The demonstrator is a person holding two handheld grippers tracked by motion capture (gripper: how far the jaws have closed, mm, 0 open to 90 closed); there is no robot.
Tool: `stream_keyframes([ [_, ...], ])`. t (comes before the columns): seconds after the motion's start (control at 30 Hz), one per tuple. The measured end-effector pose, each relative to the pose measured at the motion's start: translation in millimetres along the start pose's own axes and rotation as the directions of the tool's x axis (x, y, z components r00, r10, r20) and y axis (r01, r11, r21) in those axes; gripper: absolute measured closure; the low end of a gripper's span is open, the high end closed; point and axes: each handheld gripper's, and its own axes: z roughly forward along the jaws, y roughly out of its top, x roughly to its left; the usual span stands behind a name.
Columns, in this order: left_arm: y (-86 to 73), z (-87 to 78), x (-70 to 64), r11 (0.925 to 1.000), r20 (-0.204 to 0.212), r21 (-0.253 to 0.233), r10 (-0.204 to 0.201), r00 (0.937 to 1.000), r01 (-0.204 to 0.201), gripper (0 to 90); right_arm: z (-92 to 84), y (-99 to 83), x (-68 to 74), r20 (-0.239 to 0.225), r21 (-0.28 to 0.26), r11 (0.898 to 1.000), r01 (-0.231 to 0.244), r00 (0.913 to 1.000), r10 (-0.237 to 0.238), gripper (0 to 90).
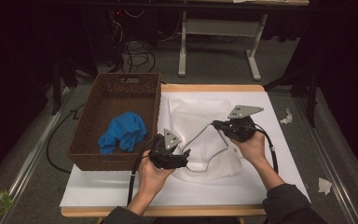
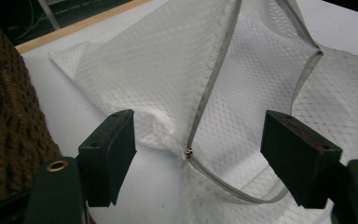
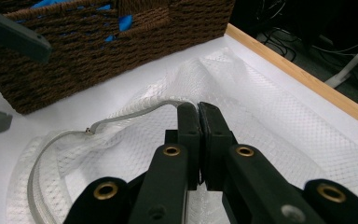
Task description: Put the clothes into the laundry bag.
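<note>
White sheeting is covering the tabletop (image 1: 279, 154), where a mesh laundry bag (image 1: 200, 128) is lying mid-table, unzipped, beside the wicker basket (image 1: 151, 116) at the left edge. The blue cloth (image 1: 123, 132) is waiting, unbagged. The right gripper (image 3: 198, 112) is pinching the zipper edge (image 3: 140, 112); the left gripper (image 2: 198, 140) is hovering wide, holding nothing.

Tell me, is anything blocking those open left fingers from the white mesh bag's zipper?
Nothing visible does. The left gripper is open, with the mesh bag and its zipper lying right between the fingers. The basket stays off to one side.
</note>
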Motion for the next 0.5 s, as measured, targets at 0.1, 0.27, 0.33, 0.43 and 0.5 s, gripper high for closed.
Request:
stream_keyframes([
  [0.1,3.2,-4.5,3.8,0.9999,-0.008,-0.01,-0.005,1.0,0.005,26.6,-0.2,-1.6,-1.0,0.001,0.001,1.0,-0.009,1.0,0.009,89.3],
  [0.27,6.7,-8.4,11.2,1.0,-0.018,-0.009,-0.001,0.9998,0.001,26.9,-0.8,-2.6,-1.9,0.004,0.0,1.0,-0.012,0.9999,0.012,89.3],
  [0.33,6.7,-9.9,13.8,1.0,-0.026,-0.008,-0.001,0.9997,0.001,27.0,-0.9,-2.5,-1.7,0.004,-0.001,1.0,-0.01,0.9999,0.01,89.3],
  [0.43,7.1,-12.0,18.6,0.9998,-0.026,-0.01,-0.014,0.9996,0.014,27.1,-1.3,-2.4,-1.5,0.005,0.003,1.0,-0.006,1.0,0.006,89.3],
  [0.5,8.3,-13.5,21.8,0.9997,-0.026,-0.01,-0.022,0.9994,0.022,27.1,-1.4,-2.5,-1.2,0.005,0.0,1.0,-0.009,1.0,0.009,89.3],
])
